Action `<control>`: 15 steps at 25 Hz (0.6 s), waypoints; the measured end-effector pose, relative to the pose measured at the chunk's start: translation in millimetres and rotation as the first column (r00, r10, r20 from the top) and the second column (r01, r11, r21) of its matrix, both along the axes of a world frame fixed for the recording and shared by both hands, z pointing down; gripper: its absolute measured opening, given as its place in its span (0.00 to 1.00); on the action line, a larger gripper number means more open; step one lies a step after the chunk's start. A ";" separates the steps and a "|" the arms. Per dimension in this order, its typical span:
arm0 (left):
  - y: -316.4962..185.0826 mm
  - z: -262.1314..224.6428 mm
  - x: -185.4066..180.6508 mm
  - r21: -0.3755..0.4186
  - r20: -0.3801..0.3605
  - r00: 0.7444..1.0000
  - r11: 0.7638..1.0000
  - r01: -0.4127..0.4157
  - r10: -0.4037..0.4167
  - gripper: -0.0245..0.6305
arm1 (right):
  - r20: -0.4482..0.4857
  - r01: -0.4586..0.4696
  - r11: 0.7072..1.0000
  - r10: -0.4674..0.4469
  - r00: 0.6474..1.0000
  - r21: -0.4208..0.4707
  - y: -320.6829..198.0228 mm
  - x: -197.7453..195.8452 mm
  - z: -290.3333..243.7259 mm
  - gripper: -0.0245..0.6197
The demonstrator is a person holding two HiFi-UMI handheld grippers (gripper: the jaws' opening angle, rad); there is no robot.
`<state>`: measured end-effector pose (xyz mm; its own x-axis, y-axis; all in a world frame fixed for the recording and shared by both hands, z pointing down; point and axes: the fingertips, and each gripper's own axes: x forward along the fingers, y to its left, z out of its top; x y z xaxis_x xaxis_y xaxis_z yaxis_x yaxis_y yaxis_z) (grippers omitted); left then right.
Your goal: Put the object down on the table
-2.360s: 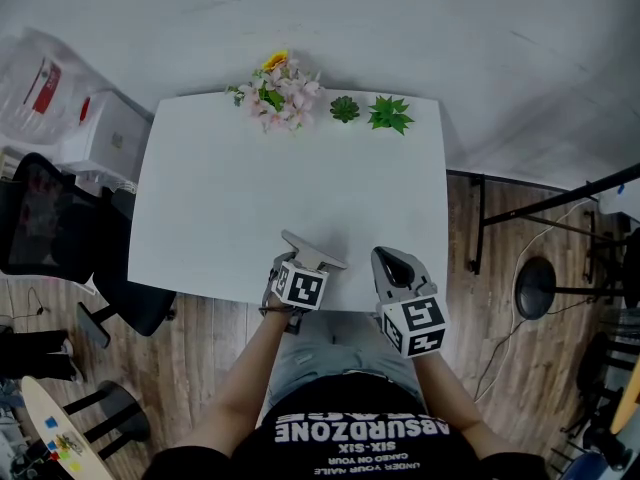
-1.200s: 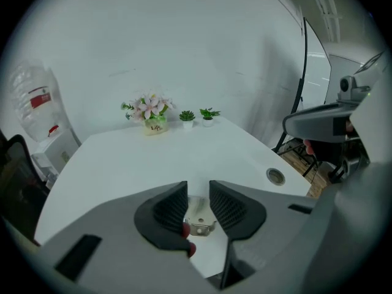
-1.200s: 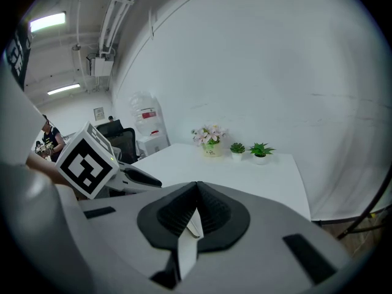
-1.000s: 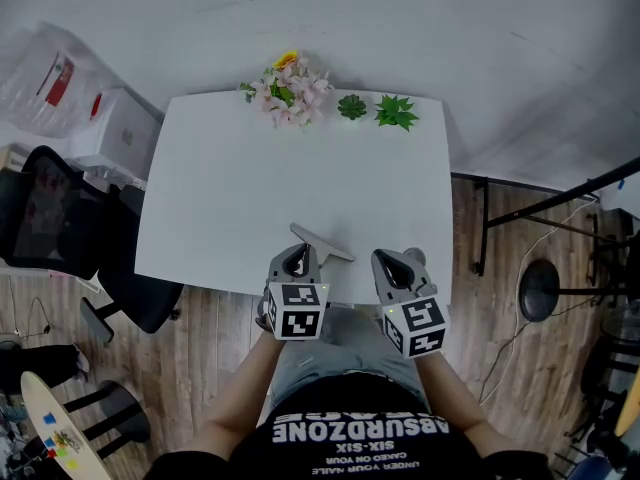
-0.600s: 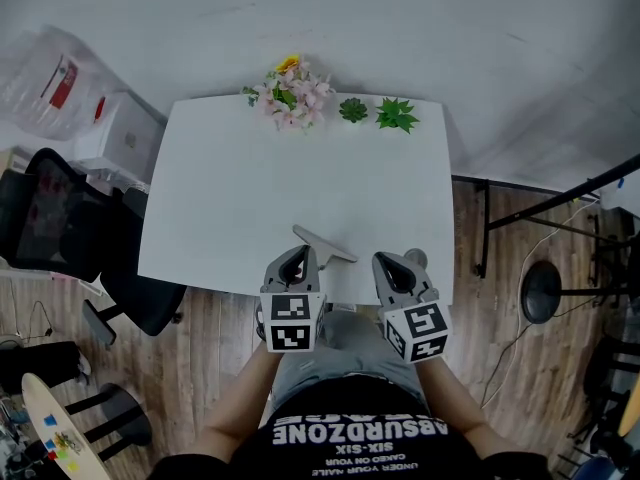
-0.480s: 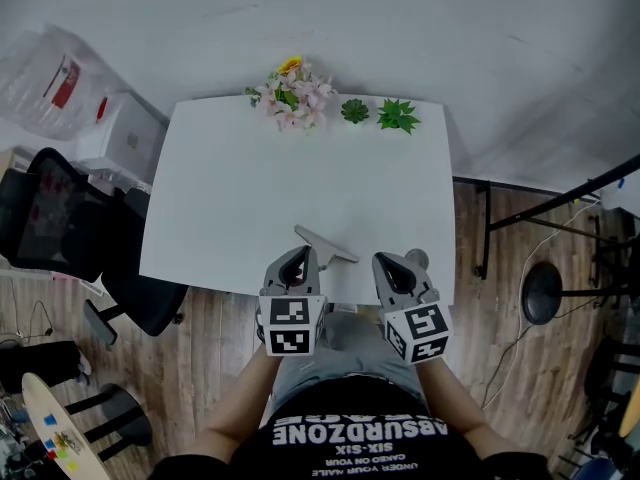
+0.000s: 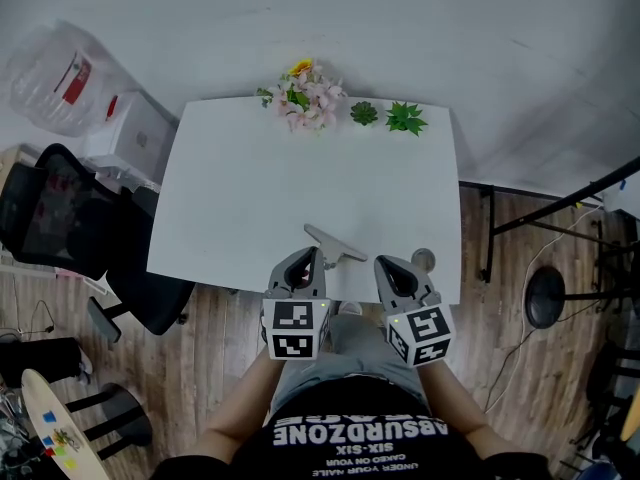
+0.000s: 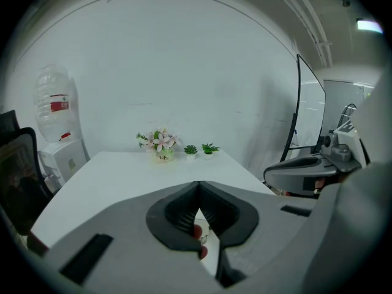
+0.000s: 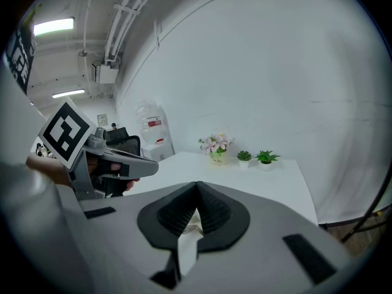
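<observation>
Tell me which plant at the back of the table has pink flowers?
The bouquet at the row's left end; the small succulent and spiky plant beside it are just green.

This looks like an office or small studio room: a plain white table [image 7: 250, 198] stands against a bare white wall on a wood-plank floor [image 7: 210, 348]; a black swivel chair [image 7: 60, 218] sits beside it. A large water bottle [image 7: 62, 78] tops a white dispenser [image 7: 130, 138]; potted flowers [image 7: 308, 96] and two small green plants [image 7: 364, 113] dress the table's far edge; tube lights [image 9: 54, 26] and exposed pipes [image 9: 122, 17] run along the ceiling.
</observation>
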<state>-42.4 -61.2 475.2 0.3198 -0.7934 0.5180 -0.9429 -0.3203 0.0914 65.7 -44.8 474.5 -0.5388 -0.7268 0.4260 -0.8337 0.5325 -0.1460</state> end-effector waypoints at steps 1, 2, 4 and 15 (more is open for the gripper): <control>1.6 -1.1 -0.3 0.001 -0.002 1.000 1.000 -0.004 0.004 0.05 | 0.001 0.001 1.000 -0.001 1.000 0.002 1.1 -2.4 -0.9 0.04; 3.3 -2.2 -0.7 0.002 -0.004 1.000 1.000 -0.008 0.008 0.05 | 0.002 0.003 1.000 -0.003 1.000 0.005 2.1 -5.0 -2.1 0.04; 7.4 -4.1 -1.5 0.006 -0.008 1.000 1.000 -0.018 0.018 0.05 | 0.004 0.005 1.000 -0.005 1.000 0.012 4.6 -10.7 -4.8 0.04; 21.7 -10.7 -12.1 0.016 -0.015 0.999 0.999 -0.037 0.038 0.05 | -0.003 0.015 0.999 -0.015 1.000 0.037 22.5 -30.5 -18.4 0.04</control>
<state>-54.5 -39.6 464.5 0.3575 -0.7888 0.5000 -0.9286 -0.3571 0.1006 35.2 -22.3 456.1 -0.5484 -0.7340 0.4006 -0.8262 0.5496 -0.1238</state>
